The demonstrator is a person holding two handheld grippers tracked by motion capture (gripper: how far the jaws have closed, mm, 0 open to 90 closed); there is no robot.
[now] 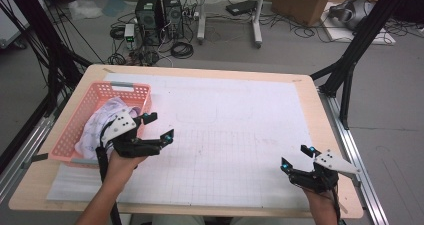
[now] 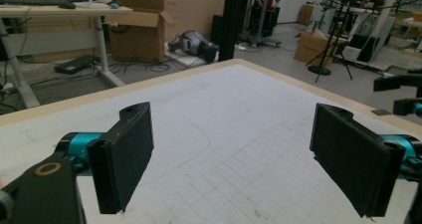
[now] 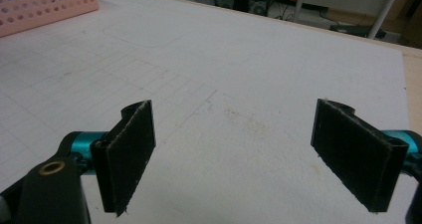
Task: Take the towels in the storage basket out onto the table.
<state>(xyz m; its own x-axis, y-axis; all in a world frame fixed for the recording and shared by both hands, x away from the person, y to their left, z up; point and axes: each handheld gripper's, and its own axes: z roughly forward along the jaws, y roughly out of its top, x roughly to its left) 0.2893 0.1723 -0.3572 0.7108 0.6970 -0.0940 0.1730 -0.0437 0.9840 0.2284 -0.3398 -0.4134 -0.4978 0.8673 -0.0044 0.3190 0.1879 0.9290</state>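
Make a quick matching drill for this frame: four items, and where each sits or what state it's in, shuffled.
Items
1. pink basket
2. crumpled cloth
3. left claw
4. right claw

Places or states
A. open, over the gridded sheet near the table's right front corner
B. lying inside the basket
C. standing at the table's left side
D. open, just right of the basket

Pairs: 1-C, 2-B, 3-D, 4-A
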